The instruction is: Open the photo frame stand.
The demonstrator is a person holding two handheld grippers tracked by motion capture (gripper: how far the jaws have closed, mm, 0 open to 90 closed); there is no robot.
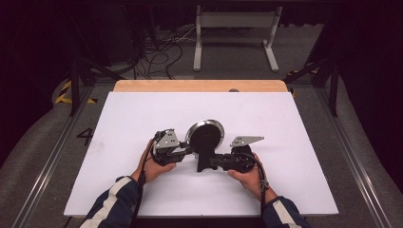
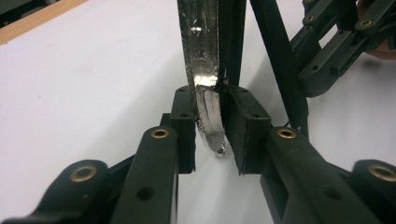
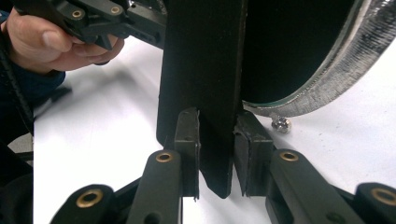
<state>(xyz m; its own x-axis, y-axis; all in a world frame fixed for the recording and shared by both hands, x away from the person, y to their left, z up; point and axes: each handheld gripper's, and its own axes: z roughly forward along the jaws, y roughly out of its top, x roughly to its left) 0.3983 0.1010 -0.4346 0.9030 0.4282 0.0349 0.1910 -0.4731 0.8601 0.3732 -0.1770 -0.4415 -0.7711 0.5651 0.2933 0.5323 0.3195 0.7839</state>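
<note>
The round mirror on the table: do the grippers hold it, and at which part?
Yes. The left gripper clamps the round mirror by its silver rim; the right gripper clamps its flat black stand.

Silver-rimmed round mirror (image 1: 205,134) with black stand (image 1: 205,154) on white table (image 1: 142,118).

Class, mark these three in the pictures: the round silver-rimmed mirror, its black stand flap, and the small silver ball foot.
round silver-rimmed mirror (image 1: 205,134): high view, on its dark round back.
black stand flap (image 3: 201,70): right gripper view, on the flat panel above the jaws.
small silver ball foot (image 3: 281,124): right gripper view, on the bead under the rim.
</note>
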